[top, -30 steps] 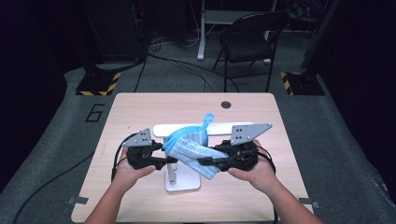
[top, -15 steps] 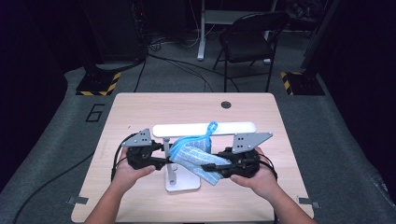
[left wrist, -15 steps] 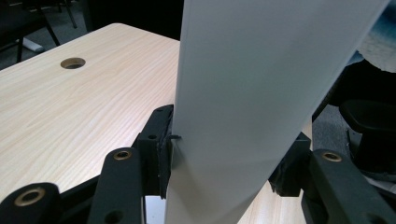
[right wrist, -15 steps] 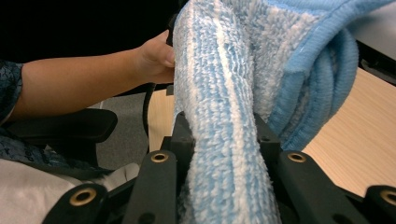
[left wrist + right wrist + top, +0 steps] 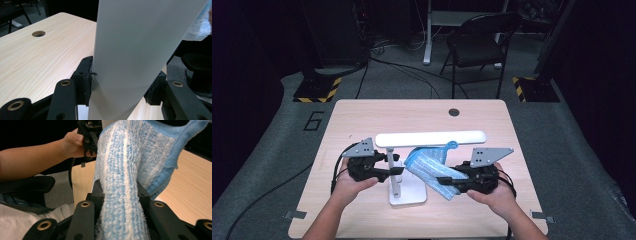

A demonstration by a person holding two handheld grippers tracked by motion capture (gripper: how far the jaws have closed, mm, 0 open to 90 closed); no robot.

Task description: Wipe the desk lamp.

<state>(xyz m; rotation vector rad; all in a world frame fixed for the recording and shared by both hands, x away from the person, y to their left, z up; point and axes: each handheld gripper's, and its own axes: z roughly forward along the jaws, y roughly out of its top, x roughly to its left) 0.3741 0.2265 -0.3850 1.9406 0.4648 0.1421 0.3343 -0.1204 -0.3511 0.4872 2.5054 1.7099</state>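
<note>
Left gripper (image 5: 396,170) pinches lamp stem (image 5: 393,172); right gripper (image 5: 443,181) clamps blue cloth (image 5: 432,165); hard wiping could tip the lamp

A lamp (image 5: 430,139) stands on the surface (image 5: 362,115), its base toward the near edge. The left claw (image 5: 398,170) is at its post from the left; the cloth (image 5: 432,162) lies right of the post, in the right claw (image 5: 443,181). A chair (image 5: 477,45) stands behind the surface.

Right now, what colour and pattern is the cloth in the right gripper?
The cloth is light blue with white stripes and a blue edge, best seen in the right gripper view.
</note>
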